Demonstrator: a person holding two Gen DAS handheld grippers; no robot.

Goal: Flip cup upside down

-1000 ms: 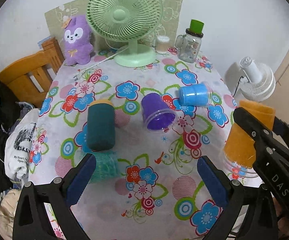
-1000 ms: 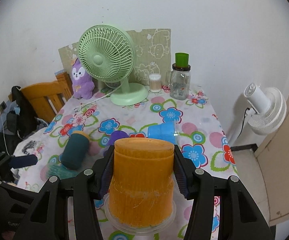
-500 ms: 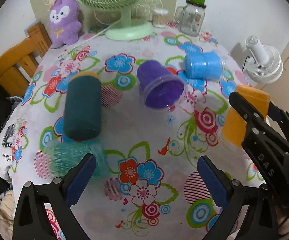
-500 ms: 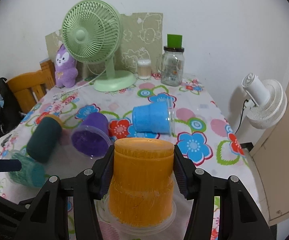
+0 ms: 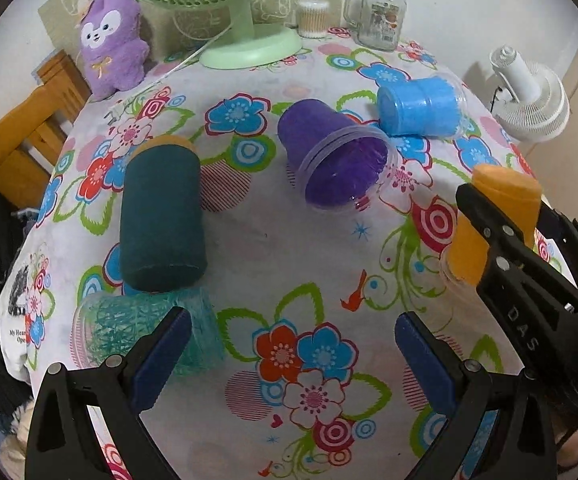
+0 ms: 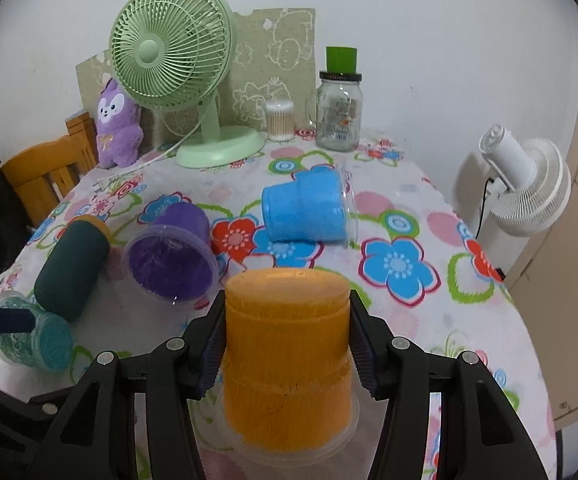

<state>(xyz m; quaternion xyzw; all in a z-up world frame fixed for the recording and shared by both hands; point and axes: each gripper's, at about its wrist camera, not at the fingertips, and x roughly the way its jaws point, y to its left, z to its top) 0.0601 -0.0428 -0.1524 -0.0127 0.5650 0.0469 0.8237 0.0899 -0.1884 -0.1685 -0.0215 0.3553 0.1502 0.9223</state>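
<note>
My right gripper (image 6: pixel 285 344) is shut on an orange cup (image 6: pixel 285 360), held mouth down with its clear rim close to the tablecloth; it also shows in the left wrist view (image 5: pixel 489 224). My left gripper (image 5: pixel 289 348) is open and empty, low over the table's near edge. On their sides lie a purple cup (image 5: pixel 337 160), a blue cup (image 5: pixel 417 108), a dark teal cup (image 5: pixel 161 216) and a light teal cup (image 5: pixel 145 332), which is by my left finger.
A green desk fan (image 6: pixel 185 80), a purple plush (image 6: pixel 117 128), a cotton-swab box (image 6: pixel 279 120) and a glass jar (image 6: pixel 339 108) stand at the table's far edge. A wooden chair (image 5: pixel 13 140) is on the left. A white fan (image 6: pixel 525 184) stands off the table on the right.
My left gripper has moved forward and lower over the table. My right gripper has carried the orange cup forward and down toward the cloth.
</note>
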